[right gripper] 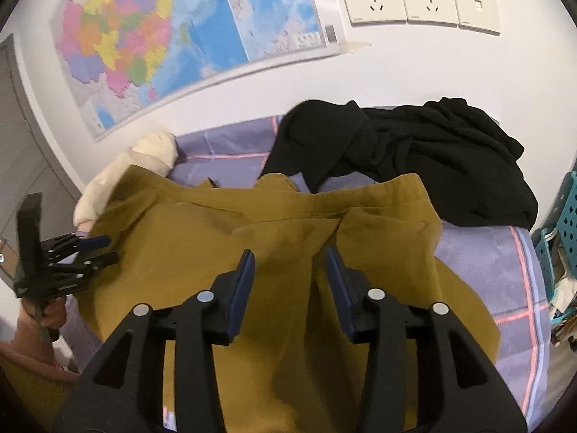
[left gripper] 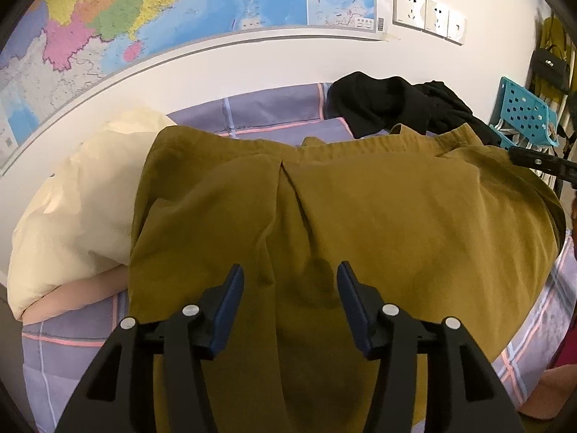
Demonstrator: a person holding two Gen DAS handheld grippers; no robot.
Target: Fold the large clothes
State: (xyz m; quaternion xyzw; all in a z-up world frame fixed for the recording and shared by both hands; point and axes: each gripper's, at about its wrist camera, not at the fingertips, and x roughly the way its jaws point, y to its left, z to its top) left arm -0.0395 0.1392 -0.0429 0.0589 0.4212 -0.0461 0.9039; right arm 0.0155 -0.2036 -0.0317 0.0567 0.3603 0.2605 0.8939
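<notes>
A mustard-brown cotton garment (left gripper: 360,216), with a waistband and a centre pleat at its far edge, lies spread across the bed (left gripper: 72,357), which is covered in a lilac checked sheet with pink lines. The left claw (left gripper: 290,299) hovers over the near part of the cloth with its blue-padded fingers spread and nothing between them; the right claw (right gripper: 290,281) likewise stands spread and empty above the cloth near the pleat. In the right wrist view the left claw (right gripper: 95,249) also shows from the side, at the garment's left edge.

By the look of it, the step in hand is the smoothing and laying-out before a fold, or the pause between two folds; no edge is gripped yet. The next move probably calls for each claw to drop to a hem or side edge, pinch one layer cleanly, and carry it over toward the waistband without dragging the rest. The cloth looks soft and slightly rumpled, so a shallow pinch could slip.

Beyond the garment a heap of black clothing (right gripper: 414,155) rests on the sheet, touching the waistband's right end. A cream pillow (left gripper: 75,209) lies at the left, partly under the garment's edge. On the white wall hang a coloured map (right gripper: 173,43) and a row of white sockets (right gripper: 418,0); a turquoise perforated plastic rack (left gripper: 526,115) stands at the right.
</notes>
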